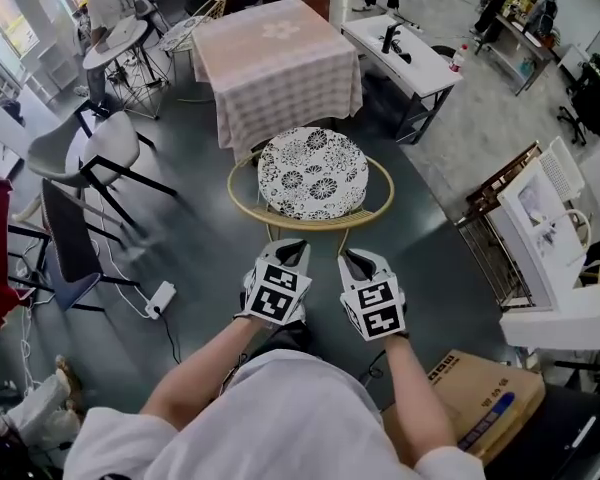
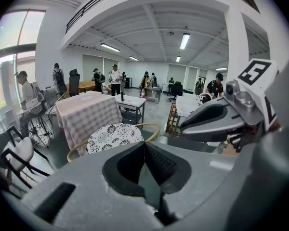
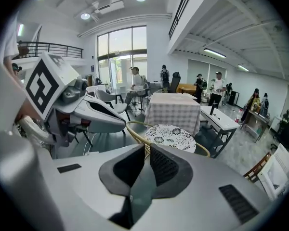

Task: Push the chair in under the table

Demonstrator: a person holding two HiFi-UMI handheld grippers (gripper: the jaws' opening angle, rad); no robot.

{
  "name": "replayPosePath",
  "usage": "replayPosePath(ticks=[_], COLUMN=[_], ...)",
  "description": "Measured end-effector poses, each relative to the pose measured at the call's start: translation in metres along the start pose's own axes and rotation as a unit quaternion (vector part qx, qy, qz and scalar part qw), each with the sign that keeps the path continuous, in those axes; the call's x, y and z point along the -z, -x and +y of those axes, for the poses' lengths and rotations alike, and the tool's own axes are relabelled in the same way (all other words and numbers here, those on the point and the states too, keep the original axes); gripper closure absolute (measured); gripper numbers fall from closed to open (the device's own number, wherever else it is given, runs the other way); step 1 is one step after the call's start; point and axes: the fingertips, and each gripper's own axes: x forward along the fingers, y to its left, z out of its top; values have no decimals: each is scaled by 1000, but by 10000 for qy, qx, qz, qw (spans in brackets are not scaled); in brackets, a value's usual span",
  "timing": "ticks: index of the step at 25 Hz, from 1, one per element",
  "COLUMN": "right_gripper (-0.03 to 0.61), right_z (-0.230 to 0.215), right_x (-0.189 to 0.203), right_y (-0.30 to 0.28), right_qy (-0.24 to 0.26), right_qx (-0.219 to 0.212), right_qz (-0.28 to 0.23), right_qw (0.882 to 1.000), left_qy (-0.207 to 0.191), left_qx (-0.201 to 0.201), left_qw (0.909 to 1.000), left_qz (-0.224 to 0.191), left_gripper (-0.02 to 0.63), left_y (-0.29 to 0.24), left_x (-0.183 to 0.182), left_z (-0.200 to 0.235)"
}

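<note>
The chair has a round floral cushion (image 1: 313, 173) inside a golden hoop frame (image 1: 242, 206) and stands just in front of me. Its far side is close to the table with the checked cloth (image 1: 275, 63). My left gripper (image 1: 290, 244) and right gripper (image 1: 352, 256) are side by side, both shut and empty, a short way from the near rim of the hoop and apart from it. The left gripper view shows its shut jaws (image 2: 144, 144) aimed at the cushion (image 2: 114, 136). The right gripper view shows its own shut jaws (image 3: 148, 149) below the cushion (image 3: 172, 134).
A white desk (image 1: 400, 53) stands to the right of the table. Grey chairs (image 1: 90, 153) and a power strip (image 1: 160, 298) are on the left. A wooden rack (image 1: 500, 218) and a cardboard box (image 1: 480, 398) sit at the right. People stand at the far side of the room.
</note>
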Motion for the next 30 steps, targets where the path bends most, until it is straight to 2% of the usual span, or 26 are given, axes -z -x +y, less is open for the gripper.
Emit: replayPosePath(ticks=[5,8,11,14,16,21,25,30], right_gripper=[574,572,572,545,510,488,486,486], right_z=[-7,-14,-21,-25,-26,-27,-23,-15], right_x=[0,5,12,15,19,30,34,33], right_y=[-32,-50,-62,-74,-80,-91,-101,-121], right_qy=[530,1100,1707,2223,2540,3236,3530,3860], right_qx=[-135,-148,-141,-193,-232,-323,-387,-449], right_qz=[404,670,932,1167,1335,1628,1769,1804], right_qw=[9977,9916,9808,9678,9577,9315,9179,9036], left_qy=[-481,-1061,-1860,-2404,-2610,-3141,-3537,-3880], left_qx=[85,228,374,539,630,728,773,828], left_qw=[9983,9925,9792,9655,9587,9387,9209,9042], left_qz=[306,560,716,844,937,1217,1442,1579], left_gripper=[607,606,582,548,539,515,514,514], left_y=[-16,-25,-32,-37,-39,-41,-45,-57], left_x=[13,26,33,37,43,59,72,79], left_z=[37,52,64,75,81,99,110,117])
